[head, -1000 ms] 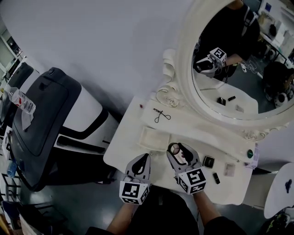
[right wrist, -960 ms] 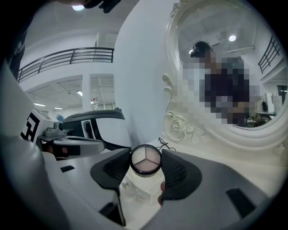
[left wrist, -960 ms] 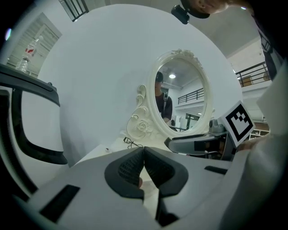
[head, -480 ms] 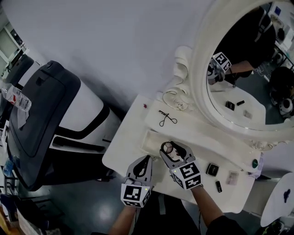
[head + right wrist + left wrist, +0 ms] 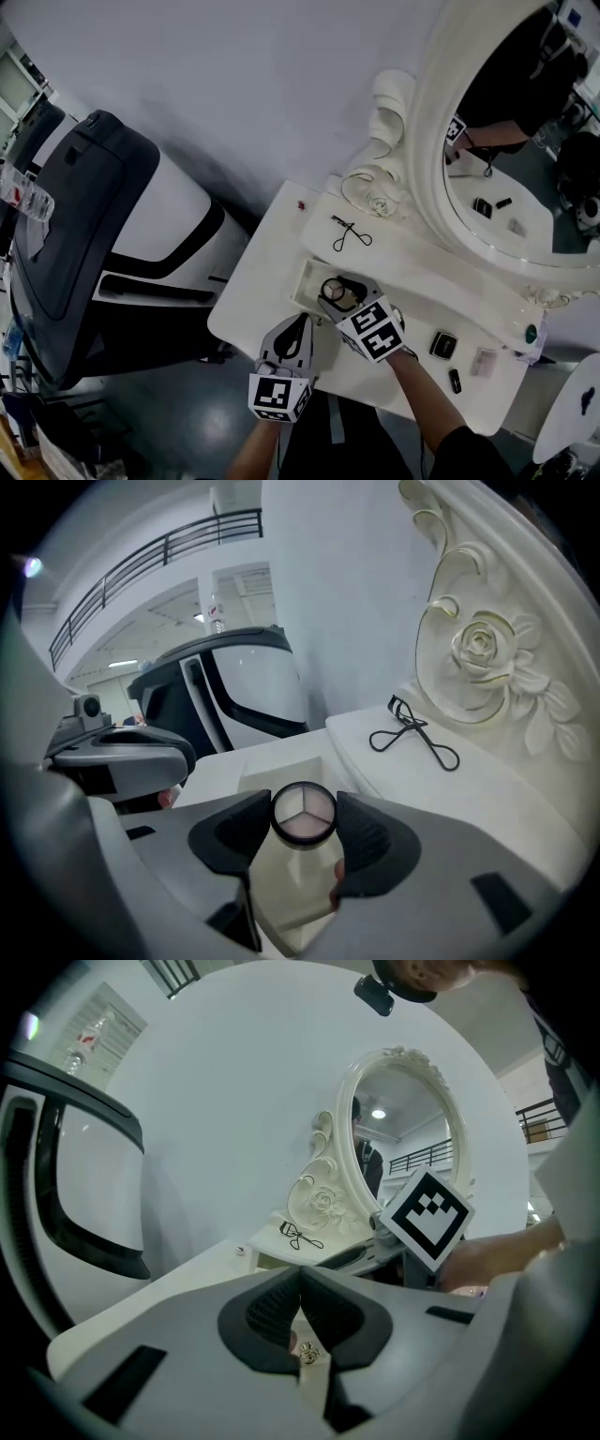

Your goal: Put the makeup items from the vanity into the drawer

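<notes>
Dim, grey head view; both gripper views brighter, strongly fisheye-bent, with dark vignetted corners.

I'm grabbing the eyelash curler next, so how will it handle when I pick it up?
The eyelash curler looks like thin wire, so probably light and stiff. Its loop handles cross like scissors and may pivot when squeezed. Lying flat, it likely offers little height to pinch.

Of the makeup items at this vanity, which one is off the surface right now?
The round compact, clamped in the right hand-held gripper above the open drawer. The eyelash curler and the square compact lie on the vanity top.
</notes>
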`<action>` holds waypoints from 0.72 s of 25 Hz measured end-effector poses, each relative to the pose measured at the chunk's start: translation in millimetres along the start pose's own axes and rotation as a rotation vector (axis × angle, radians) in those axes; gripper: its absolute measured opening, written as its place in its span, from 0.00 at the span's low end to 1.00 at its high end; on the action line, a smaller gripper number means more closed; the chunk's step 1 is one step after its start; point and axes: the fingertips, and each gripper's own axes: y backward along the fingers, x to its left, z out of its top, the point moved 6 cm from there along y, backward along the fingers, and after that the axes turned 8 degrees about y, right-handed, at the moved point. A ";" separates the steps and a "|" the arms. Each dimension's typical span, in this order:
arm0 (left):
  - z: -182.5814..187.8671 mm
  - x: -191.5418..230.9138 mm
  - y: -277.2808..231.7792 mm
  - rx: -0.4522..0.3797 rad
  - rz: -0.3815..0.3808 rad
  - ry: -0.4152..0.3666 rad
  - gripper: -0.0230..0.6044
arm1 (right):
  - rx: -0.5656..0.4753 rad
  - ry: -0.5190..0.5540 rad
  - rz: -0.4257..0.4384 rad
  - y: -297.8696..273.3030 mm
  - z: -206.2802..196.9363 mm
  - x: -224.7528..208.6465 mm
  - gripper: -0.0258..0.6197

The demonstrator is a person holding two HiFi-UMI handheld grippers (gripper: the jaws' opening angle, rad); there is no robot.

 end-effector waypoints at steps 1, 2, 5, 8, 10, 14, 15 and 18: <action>-0.6 1.2 0.7 0.000 0.003 0.002 0.06 | 0.008 0.005 0.005 -1.1 0.2 -0.3 0.41; -0.9 2.1 1.4 0.001 0.005 0.004 0.06 | 0.014 0.009 0.011 -1.6 0.8 0.4 0.41; 0.2 3.8 2.6 -0.001 0.006 0.008 0.06 | 0.021 0.037 0.022 -1.6 1.9 5.1 0.41; 1.8 5.7 2.7 -0.003 0.005 0.010 0.06 | 0.011 0.051 0.020 -1.4 1.7 7.6 0.41; 2.3 6.8 3.6 -0.002 0.005 0.011 0.06 | 0.003 0.045 0.018 -0.8 1.9 7.9 0.41; 4.3 7.7 7.2 -0.005 0.003 0.012 0.06 | -0.018 0.035 -0.005 2.8 2.5 6.7 0.41; 5.4 7.8 8.1 -0.006 0.002 0.012 0.06 | -0.027 0.030 -0.012 4.6 2.5 6.1 0.41; 10.9 6.7 10.6 -0.013 -0.004 0.006 0.06 | -0.067 0.017 -0.039 14.1 5.7 4.2 0.38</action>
